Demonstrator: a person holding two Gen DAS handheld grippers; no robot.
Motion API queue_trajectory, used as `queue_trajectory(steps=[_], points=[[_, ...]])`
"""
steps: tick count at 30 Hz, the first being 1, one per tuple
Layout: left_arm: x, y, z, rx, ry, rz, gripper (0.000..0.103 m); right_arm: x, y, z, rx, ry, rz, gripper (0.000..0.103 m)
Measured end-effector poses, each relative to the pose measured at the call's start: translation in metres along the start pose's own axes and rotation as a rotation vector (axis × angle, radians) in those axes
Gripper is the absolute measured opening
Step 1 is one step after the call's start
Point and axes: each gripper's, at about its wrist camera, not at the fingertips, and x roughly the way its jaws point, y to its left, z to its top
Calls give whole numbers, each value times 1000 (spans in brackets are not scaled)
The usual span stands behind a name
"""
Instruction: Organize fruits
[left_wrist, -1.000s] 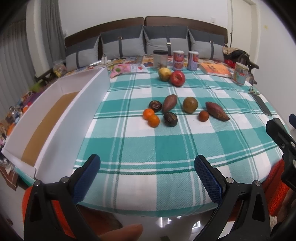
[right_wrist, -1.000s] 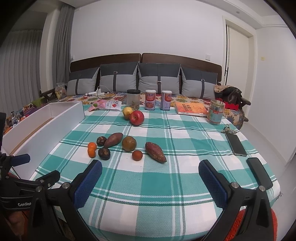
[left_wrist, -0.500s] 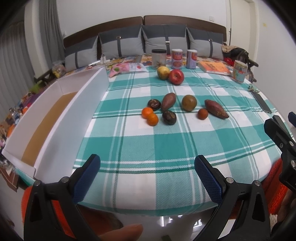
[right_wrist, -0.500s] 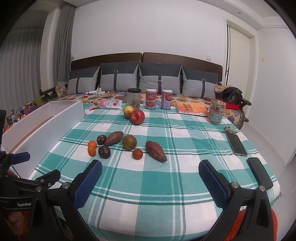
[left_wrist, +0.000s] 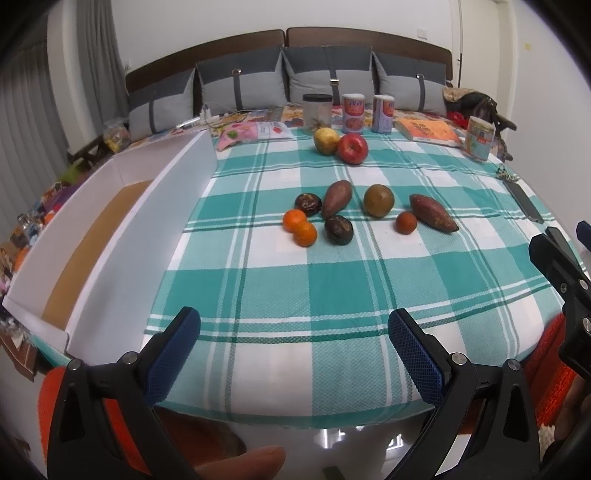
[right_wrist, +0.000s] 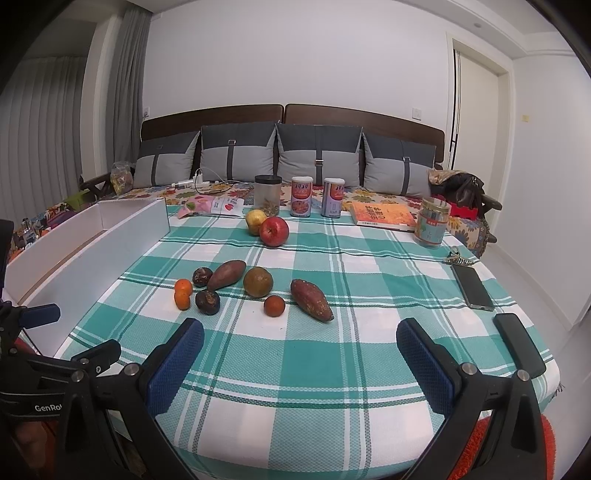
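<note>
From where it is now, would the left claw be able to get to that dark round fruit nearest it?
Probably yes. The left claw is open and holds nothing, and only bare checked tablecloth lies between it and the dark fruit. The two small oranges sit close beside it, so they might get nudged.

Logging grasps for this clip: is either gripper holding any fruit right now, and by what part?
Nothing is held. The left gripper and right gripper are both open over the teal checked tablecloth, short of the fruit.
</note>
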Motion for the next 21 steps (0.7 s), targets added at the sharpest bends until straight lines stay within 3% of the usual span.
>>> queue_trajectory(steps=[7, 13, 18, 21], points=[[16, 11, -1, -29, 29, 5, 102, 4, -2, -2, 8, 4, -1, 103], [52, 23, -8, -59, 92, 9, 102, 23, -15, -5, 56, 25, -13, 103], [88, 17, -3, -47, 124, 3, 102, 54, -20, -2, 76, 63, -8, 103], [107, 10, 0, -22, 125, 5, 102, 86, -20, -8, 81, 135, -4, 103]])
